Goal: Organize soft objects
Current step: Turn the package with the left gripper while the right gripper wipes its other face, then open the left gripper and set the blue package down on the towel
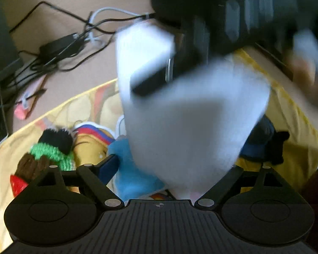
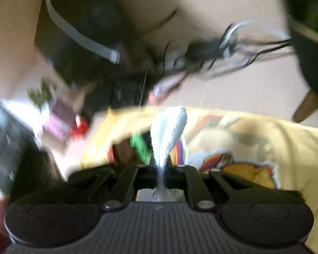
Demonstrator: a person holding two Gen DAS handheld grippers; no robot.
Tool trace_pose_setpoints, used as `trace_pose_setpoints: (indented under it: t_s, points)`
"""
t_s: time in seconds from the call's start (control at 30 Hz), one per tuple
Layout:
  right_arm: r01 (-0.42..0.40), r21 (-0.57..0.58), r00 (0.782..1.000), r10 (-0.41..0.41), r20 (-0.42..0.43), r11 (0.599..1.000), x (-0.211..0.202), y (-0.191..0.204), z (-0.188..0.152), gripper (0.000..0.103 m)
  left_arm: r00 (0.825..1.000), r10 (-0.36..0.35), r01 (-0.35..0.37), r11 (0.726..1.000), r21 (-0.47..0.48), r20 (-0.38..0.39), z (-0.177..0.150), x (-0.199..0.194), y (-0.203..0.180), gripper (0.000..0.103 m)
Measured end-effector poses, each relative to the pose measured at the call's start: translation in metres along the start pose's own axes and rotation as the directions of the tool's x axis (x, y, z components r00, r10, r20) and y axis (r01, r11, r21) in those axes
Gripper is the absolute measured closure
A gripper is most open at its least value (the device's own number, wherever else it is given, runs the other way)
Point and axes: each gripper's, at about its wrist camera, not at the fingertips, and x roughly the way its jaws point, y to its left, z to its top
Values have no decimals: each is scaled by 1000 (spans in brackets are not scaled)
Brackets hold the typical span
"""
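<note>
Step in hand, likely: carrying white cloth (image 1: 186, 114) over yellow printed sheet (image 1: 294, 114).

Right gripper (image 2: 162, 169) clenched on cloth, pinched fold rising at frame centre.

Left gripper (image 1: 173, 165) released, jaws wide at bottom of frame, cloth hanging between them, pads not pressing.

Knitted toy (image 1: 50, 148) and blue plush (image 1: 129, 169) lower left on sheet.

Next: left needs to close on free edge, then fold or set down.
</note>
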Motion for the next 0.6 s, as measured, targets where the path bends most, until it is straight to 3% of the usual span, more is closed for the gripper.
trace_pose_setpoints:
  t_s: [0.17,0.43,0.6]
  points:
    - [130,-168,989,-140,-51,977,7,11,-24,96,1000,12,-11,1000,-22,13,-4,-9,1,16]
    - [282,-99,955,-289,-65,954,1,-27,-27,96,1000,-1,2,999,-51,10,-4,-10,5,15]
    - [291,-84,954,-295,-51,953,-2,-22,-25,96,1000,-10,10,999,-44,9,-2,-6,8,10]
